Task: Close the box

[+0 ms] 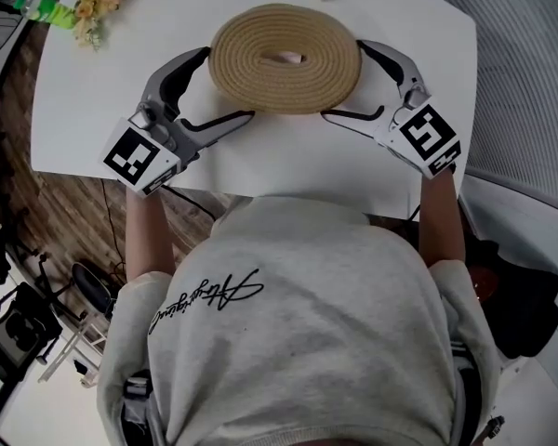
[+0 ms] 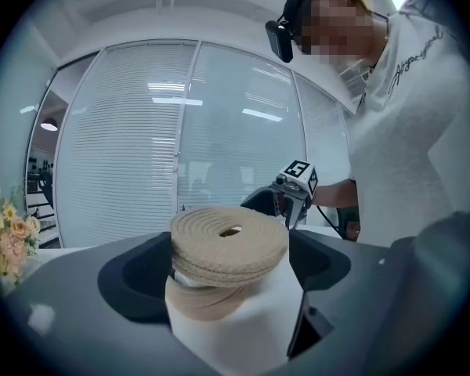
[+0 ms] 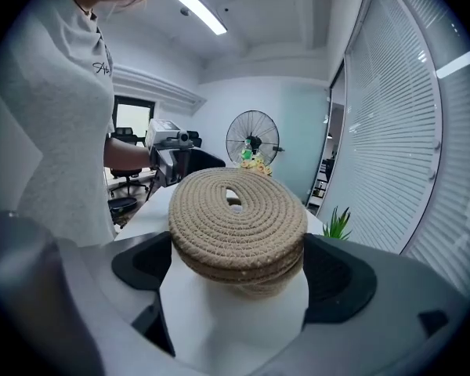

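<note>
Box (image 2: pixel 207 298): one, lid (image 1: pixel 285 59) askew atop; left tool (image 1: pixel 228 84), right tool (image 1: pixel 345 80) flank it, both wide open.

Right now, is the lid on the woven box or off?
On, but crooked: the lid rests atop the woven box, shifted sideways in the left gripper view.

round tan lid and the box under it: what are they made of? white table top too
Round tan lid: coiled rope, probably cotton or jute, with a matte, fibrous finish. The spiral rings and their stitched, twisted texture show plainly.
Tan box: seemingly the same coiled rope, though only part of its wall shows.
White table top: smooth, even white with no grain. It is likely laminate or painted board, but I cannot tell which.
</note>
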`<act>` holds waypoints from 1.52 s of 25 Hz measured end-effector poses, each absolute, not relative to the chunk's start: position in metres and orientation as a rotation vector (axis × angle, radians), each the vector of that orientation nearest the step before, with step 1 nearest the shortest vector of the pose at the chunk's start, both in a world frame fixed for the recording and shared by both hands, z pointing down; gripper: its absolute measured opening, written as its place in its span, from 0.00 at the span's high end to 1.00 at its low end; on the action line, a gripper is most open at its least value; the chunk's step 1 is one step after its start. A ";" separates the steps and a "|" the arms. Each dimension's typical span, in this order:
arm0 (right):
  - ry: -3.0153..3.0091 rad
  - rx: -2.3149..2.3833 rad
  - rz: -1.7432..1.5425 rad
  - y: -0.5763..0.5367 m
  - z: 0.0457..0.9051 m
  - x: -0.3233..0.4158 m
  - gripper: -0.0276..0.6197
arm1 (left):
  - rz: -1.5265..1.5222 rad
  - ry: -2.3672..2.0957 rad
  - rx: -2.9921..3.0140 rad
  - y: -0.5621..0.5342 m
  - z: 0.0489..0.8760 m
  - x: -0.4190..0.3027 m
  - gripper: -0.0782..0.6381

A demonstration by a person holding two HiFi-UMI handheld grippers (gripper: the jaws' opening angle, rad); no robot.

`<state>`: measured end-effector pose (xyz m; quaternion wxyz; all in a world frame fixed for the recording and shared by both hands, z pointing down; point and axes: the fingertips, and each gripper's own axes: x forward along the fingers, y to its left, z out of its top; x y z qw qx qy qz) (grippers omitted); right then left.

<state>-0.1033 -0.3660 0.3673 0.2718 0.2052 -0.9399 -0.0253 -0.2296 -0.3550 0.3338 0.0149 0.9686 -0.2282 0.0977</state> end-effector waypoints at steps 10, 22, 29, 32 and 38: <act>-2.529 0.530 -0.055 -0.391 0.369 -0.109 0.14 | 0.352 -0.745 3.028 -0.377 0.341 -0.236 0.26; -2.534 0.537 -0.044 -0.410 0.371 -0.113 0.14 | 0.355 -0.812 2.990 -0.402 0.351 -0.237 0.26; -2.528 0.544 -0.014 -0.416 0.377 -0.110 0.14 | 0.362 -0.799 2.976 -0.409 0.356 -0.233 0.26; -2.515 0.539 -0.004 -0.419 0.383 -0.109 0.14 | 0.385 -0.796 2.959 -0.412 0.363 -0.233 0.26; -2.501 0.538 0.011 -0.417 0.388 -0.106 0.14 | 0.414 -0.771 2.938 -0.412 0.371 -0.230 0.26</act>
